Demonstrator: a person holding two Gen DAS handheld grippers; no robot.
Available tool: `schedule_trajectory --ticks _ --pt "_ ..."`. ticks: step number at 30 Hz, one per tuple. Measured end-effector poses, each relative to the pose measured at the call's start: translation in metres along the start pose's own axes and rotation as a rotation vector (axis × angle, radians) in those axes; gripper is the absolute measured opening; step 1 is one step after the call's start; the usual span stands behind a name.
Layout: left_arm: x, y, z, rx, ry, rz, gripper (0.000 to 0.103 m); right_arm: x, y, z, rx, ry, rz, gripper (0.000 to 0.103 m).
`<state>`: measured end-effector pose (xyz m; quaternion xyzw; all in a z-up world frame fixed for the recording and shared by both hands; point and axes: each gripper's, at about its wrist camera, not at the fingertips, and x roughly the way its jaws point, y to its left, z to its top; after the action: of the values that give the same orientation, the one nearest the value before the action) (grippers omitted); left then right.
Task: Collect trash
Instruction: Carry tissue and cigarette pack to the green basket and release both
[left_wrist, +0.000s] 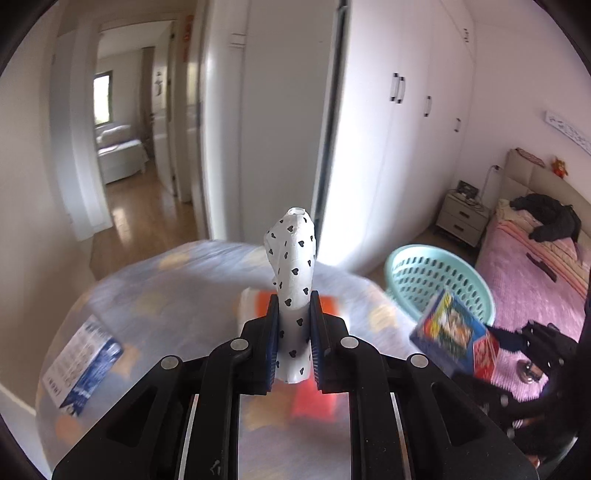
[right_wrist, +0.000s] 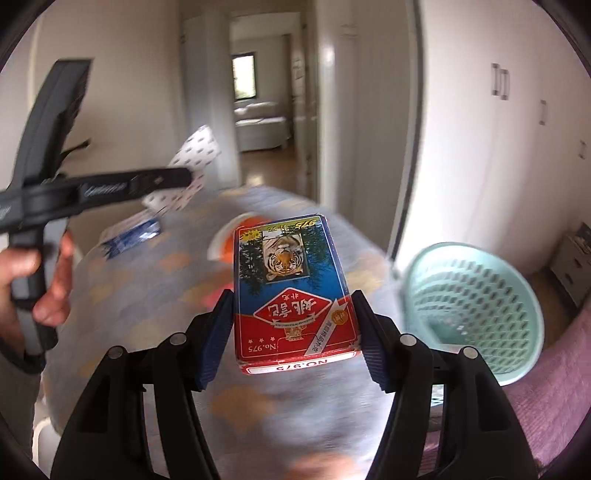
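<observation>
My left gripper (left_wrist: 294, 300) is shut on a crumpled white wrapper with black hearts (left_wrist: 291, 251), which stands upright between the blue pads. My right gripper (right_wrist: 291, 297) is shut on a red and blue playing-card box with a tiger picture (right_wrist: 288, 258), both pads pressing on its long sides. In the left wrist view the card box (left_wrist: 452, 334) hangs at the right, in front of a teal perforated basket (left_wrist: 439, 280). In the right wrist view the left gripper (right_wrist: 186, 178) and its wrapper (right_wrist: 195, 157) are up at the left, with a person's hand (right_wrist: 51, 284) on the handle.
Below both grippers is a table with a pale blue patterned cloth (right_wrist: 155, 295). On it lie a blue and white box (left_wrist: 85, 369) and a blurred orange and white item (right_wrist: 236, 236). The basket (right_wrist: 472, 310) sits right of the table by a pink bed (left_wrist: 535, 280). White wardrobes stand behind.
</observation>
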<state>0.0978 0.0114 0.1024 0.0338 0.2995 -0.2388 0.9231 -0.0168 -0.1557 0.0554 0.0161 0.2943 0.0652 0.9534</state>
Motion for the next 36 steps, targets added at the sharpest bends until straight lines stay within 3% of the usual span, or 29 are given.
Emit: schedule_trajectory --ticks 8,16,27,28,30,31,32,36 --pt "0.053 -0.083 0.028 0.077 0.049 -0.161 0.014 0.0 -0.097 0.016 0.224 -0.046 -0.182 0.06" --pt "0.123 -0.134 0.025 0.052 0.15 -0.264 0.014 0.034 -0.177 0.004 0.409 0.033 -0.296 0.06" --pt "0.183 -0.176 0.009 0.058 0.207 -0.349 0.015 0.065 -0.202 -0.016 0.493 0.099 -0.356 0.06" --pt "0.187 -0.177 0.009 0.056 0.211 -0.347 0.018 0.067 -0.203 -0.017 0.5 0.103 -0.356 0.062" --pt "0.189 -0.179 0.006 0.052 0.203 -0.347 0.04 0.066 -0.207 -0.018 0.514 0.1 -0.36 0.062" --pt "0.188 -0.18 0.006 0.054 0.19 -0.337 0.064 0.065 -0.208 -0.018 0.517 0.093 -0.373 0.062" --pt "0.186 -0.183 0.005 0.061 0.167 -0.315 0.074 0.063 -0.21 -0.015 0.521 0.085 -0.389 0.063" --pt "0.169 -0.173 0.004 0.083 0.144 -0.306 0.074 0.052 -0.214 -0.018 0.556 0.05 -0.375 0.063"
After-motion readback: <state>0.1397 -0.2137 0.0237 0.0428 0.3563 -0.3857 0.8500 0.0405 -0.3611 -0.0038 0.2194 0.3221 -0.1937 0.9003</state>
